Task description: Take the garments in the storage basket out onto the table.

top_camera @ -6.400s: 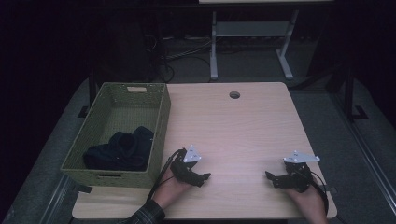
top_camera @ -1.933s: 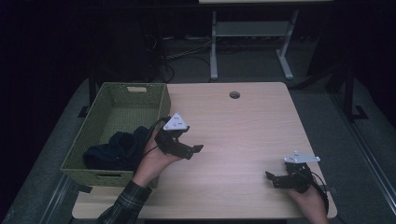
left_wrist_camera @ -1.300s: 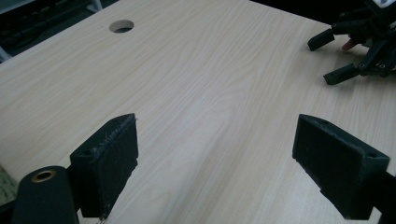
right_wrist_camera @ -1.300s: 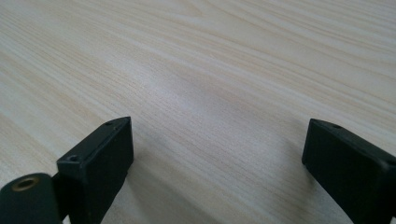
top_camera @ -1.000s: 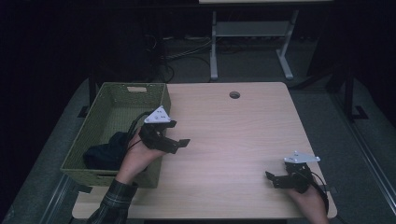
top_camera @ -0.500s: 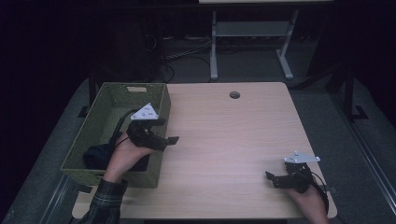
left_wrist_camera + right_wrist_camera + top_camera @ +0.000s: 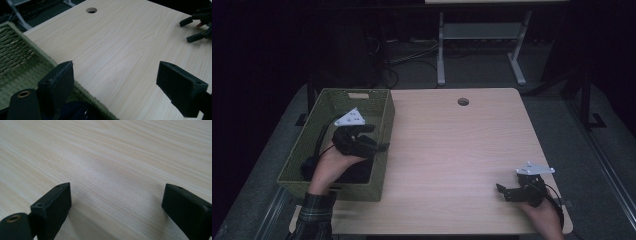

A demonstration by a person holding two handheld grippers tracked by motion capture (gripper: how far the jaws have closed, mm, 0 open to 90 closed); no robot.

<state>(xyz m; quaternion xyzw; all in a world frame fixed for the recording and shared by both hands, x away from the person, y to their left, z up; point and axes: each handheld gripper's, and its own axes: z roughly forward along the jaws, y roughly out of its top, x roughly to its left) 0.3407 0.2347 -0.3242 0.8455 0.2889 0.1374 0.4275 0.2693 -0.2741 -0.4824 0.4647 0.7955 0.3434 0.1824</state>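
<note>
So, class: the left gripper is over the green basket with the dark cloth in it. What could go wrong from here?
1. The left gripper hangs open over the basket's right wall, one jaw each side in its own view; lowering it may catch the rim.
2. The dark cloth is bunched at the basket's near end, under the hand; a pinch may lift only part.
3. The right gripper rests open far away, unable to steady the basket.
</note>
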